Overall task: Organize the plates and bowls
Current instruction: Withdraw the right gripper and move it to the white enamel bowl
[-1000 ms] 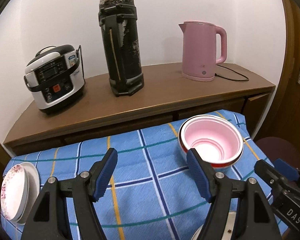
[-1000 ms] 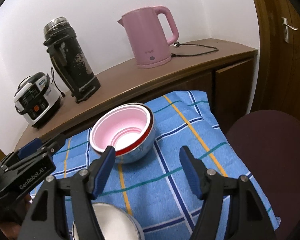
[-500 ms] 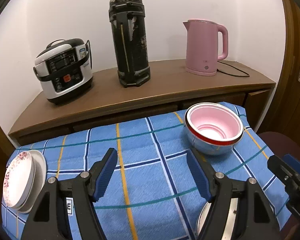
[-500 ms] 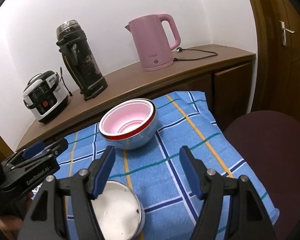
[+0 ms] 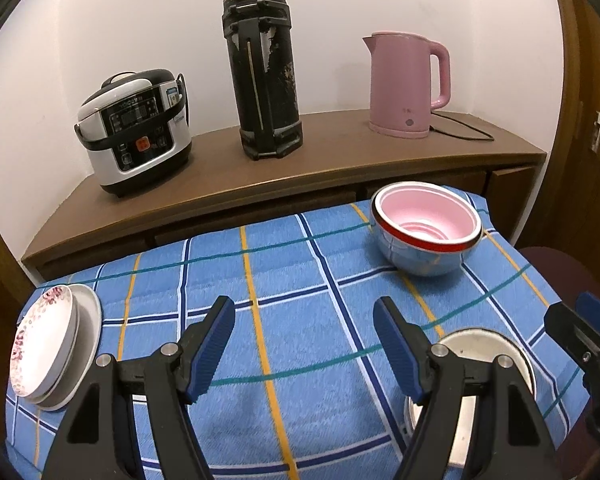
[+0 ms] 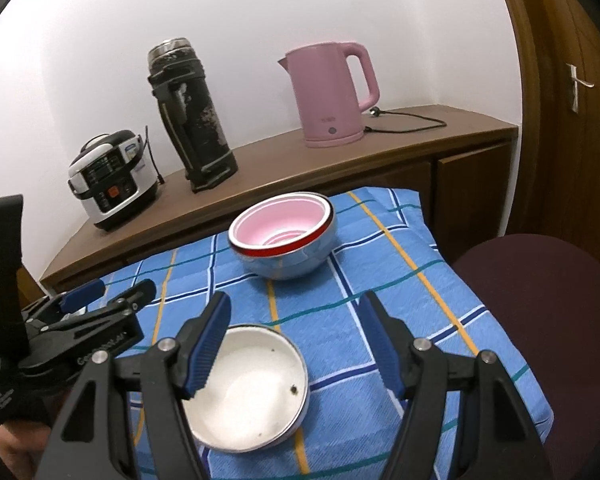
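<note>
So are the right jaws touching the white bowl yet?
Apart. In the right wrist view the right gripper hangs open above the white bowl, nothing pinched; its left jaw only overlaps the rim.

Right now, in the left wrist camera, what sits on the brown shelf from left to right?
Rice cooker → tall black flask → pink kettle.
</note>
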`<control>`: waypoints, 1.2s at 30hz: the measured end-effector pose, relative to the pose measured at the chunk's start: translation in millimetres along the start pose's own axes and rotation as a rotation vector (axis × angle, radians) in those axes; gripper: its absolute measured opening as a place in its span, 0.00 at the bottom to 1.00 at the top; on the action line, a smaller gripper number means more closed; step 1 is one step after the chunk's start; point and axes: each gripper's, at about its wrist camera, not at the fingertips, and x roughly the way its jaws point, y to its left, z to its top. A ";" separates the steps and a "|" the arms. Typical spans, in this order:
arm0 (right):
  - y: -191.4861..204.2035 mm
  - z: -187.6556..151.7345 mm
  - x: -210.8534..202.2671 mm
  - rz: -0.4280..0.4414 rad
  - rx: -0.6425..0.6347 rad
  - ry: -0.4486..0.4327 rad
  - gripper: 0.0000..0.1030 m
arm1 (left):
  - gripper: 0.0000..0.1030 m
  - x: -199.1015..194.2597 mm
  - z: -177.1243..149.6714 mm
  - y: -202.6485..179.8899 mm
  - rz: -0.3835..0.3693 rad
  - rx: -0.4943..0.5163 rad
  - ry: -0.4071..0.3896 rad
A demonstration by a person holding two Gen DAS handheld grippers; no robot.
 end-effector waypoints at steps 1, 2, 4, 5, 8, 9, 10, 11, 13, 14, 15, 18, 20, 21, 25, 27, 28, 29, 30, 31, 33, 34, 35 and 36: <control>1.1 -1.6 -1.4 0.000 -0.005 -0.001 0.66 | 0.72 -0.4 -1.1 0.1 0.000 0.002 0.002; 1.9 -3.6 -3.3 0.002 -0.009 -0.002 0.66 | 0.72 -0.8 -2.4 0.2 0.000 0.004 0.004; 2.2 -6.1 -6.3 0.010 -0.013 -0.005 0.66 | 0.72 -0.6 -4.1 0.5 -0.002 0.005 0.012; 2.0 -6.9 -7.4 0.013 -0.015 -0.008 0.66 | 0.72 -0.4 -5.1 0.5 -0.004 0.005 0.016; 2.4 -11.3 -10.9 0.014 -0.027 -0.009 0.66 | 0.72 0.0 -7.2 0.3 -0.004 0.008 0.023; 2.2 -12.5 -11.5 0.013 -0.029 -0.006 0.66 | 0.72 -0.6 -8.2 0.3 -0.003 0.010 0.023; 1.8 -13.9 -12.2 0.013 -0.029 -0.003 0.66 | 0.72 -1.2 -9.3 0.2 -0.002 0.012 0.023; 0.7 -15.6 -12.9 0.009 -0.028 -0.002 0.66 | 0.72 -1.5 -9.9 0.6 -0.002 0.012 0.024; -1.8 -17.6 -14.2 0.006 -0.021 -0.001 0.66 | 0.72 -2.3 -12.8 1.6 -0.006 0.012 0.027; -3.7 -18.5 -14.8 0.005 -0.016 -0.001 0.66 | 0.72 -2.5 -14.5 2.3 -0.009 0.012 0.029; -5.4 -19.2 -15.3 0.005 -0.013 0.000 0.66 | 0.72 -2.8 -16.8 2.7 -0.010 0.013 0.033; -10.2 -22.3 -17.4 -0.001 -0.009 0.004 0.66 | 0.72 -5.0 -24.1 2.5 -0.012 0.024 0.035; -12.8 -24.7 -19.0 -0.005 -0.014 0.007 0.66 | 0.72 -4.4 -29.7 3.6 -0.015 0.024 0.044; -13.8 -26.1 -19.4 -0.007 -0.017 0.009 0.66 | 0.72 -3.4 -32.3 4.2 -0.024 0.019 0.055; -17.4 -32.3 -17.2 -0.001 -0.022 0.036 0.66 | 0.72 1.8 -39.0 2.7 -0.096 0.000 0.097; -17.4 -35.2 -13.2 -0.001 -0.030 0.054 0.63 | 0.72 3.2 -39.5 -1.9 -0.113 0.006 0.103; -17.4 -36.4 -11.8 -0.002 -0.033 0.059 0.59 | 0.72 3.4 -39.4 -3.4 -0.118 0.008 0.102; -17.6 -37.4 -10.0 0.002 -0.033 0.065 0.57 | 0.72 3.3 -39.3 -5.2 -0.125 0.010 0.101; -17.8 -38.4 -8.4 0.010 -0.031 0.070 0.57 | 0.72 3.2 -39.2 -7.2 -0.134 0.010 0.101; -17.7 -39.1 -7.1 0.013 -0.031 0.073 0.56 | 0.72 3.4 -39.5 -8.3 -0.139 0.010 0.102; -16.7 -40.5 -3.4 0.015 -0.036 0.080 0.55 | 0.72 3.1 -40.1 -11.5 -0.151 0.009 0.101; -16.4 -41.2 -1.9 0.016 -0.038 0.084 0.53 | 0.72 3.2 -40.3 -12.9 -0.157 0.009 0.103; -16.5 -42.4 -0.6 0.020 -0.038 0.088 0.50 | 0.72 3.5 -40.2 -14.4 -0.164 0.013 0.104; -16.6 -43.1 0.3 0.024 -0.037 0.089 0.49 | 0.72 3.7 -40.1 -15.9 -0.168 0.017 0.106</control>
